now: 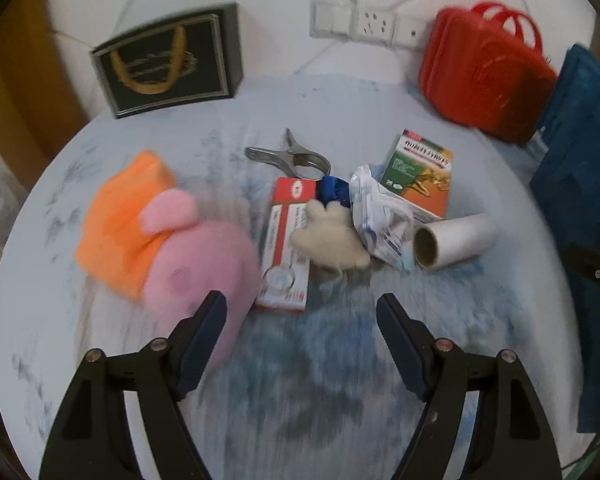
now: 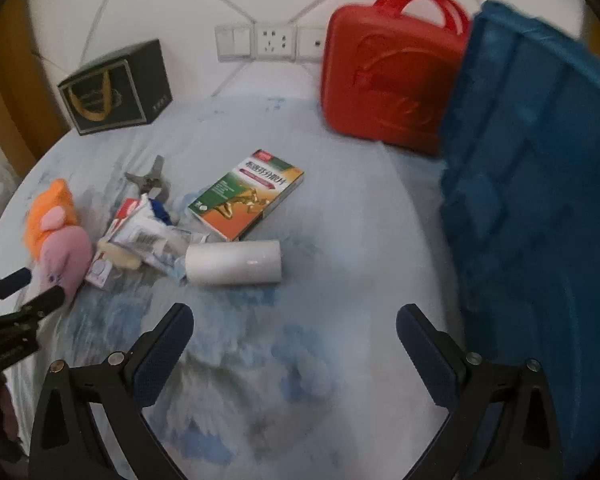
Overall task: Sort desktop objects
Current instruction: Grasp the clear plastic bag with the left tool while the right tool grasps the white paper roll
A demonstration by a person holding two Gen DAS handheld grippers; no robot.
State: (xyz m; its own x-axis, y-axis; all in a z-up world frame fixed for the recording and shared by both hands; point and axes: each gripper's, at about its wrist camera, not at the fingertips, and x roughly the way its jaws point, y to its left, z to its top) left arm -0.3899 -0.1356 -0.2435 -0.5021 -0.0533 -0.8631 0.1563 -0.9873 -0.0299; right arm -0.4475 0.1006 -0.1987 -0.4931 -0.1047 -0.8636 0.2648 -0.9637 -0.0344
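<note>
On the far left of the round table point(image 1: 340, 112), a black gift box point(image 1: 168, 60) with a gold emblem stands against the wall. In front of it lies a pink plush toy in an orange dress point(image 1: 160, 240), its head just beside the left gripper point(image 1: 302, 308), whose fingers are spread wide with nothing between them. Next comes the central heap: a metal clamp point(image 1: 296, 158) at the back, a red-and-white box point(image 1: 288, 240), a cream plush piece point(image 1: 332, 236) resting partly on that box, a blue object point(image 1: 334, 190) of unclear kind, and a crinkled plastic packet point(image 1: 384, 216). A green-and-orange medicine box point(image 2: 248, 196) lies just behind a white roll on a cardboard core point(image 2: 234, 262). The right gripper point(image 2: 294, 320) hovers over bare tabletop, fingers released and holding nothing. A red plastic carry case point(image 2: 388, 80) stands at the back right, touching a blue crate point(image 2: 540, 200) at the right edge.
</note>
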